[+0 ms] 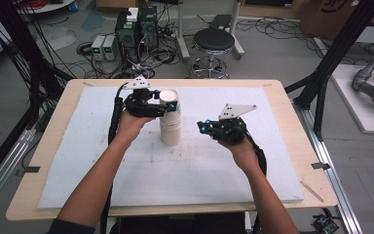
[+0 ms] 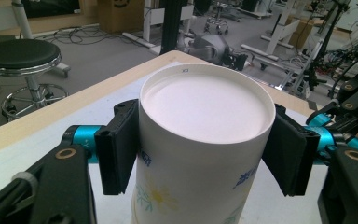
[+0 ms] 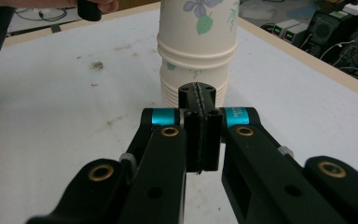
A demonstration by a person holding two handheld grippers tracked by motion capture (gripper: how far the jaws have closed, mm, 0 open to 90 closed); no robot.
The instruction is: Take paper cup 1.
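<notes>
Stack of paper cups (image 1: 170, 122): stands upside down on the white mat (image 1: 102, 165), a little left of the table's middle and toward the far half; the top cup's flat base faces up.
Top cup (image 2: 200, 140): white with blue print and a yellow flower on its wall, sitting over the ribbed rims of the cups below.
Left gripper (image 1: 161, 105): comes in from the left at the top of the stack, and its black pads press both sides of the top cup just under the base. A firm clamp on that cup.
Left pads (image 2: 117, 147): flat against the cup wall on either side in the left gripper view.
Right gripper (image 1: 203, 126): just right of the stack, apart from it, held above the mat and pointing left toward the cups.
Right jaws: pressed together, pad against pad, nothing between them.
Stack from the right gripper view (image 3: 196, 56): straight ahead beyond the closed tips, purple flower and green leaves on the upper cup.
Wooden table (image 1: 53, 126): its edge frames the mat.
Black stool (image 1: 213, 41): on the floor beyond the far edge.
</notes>
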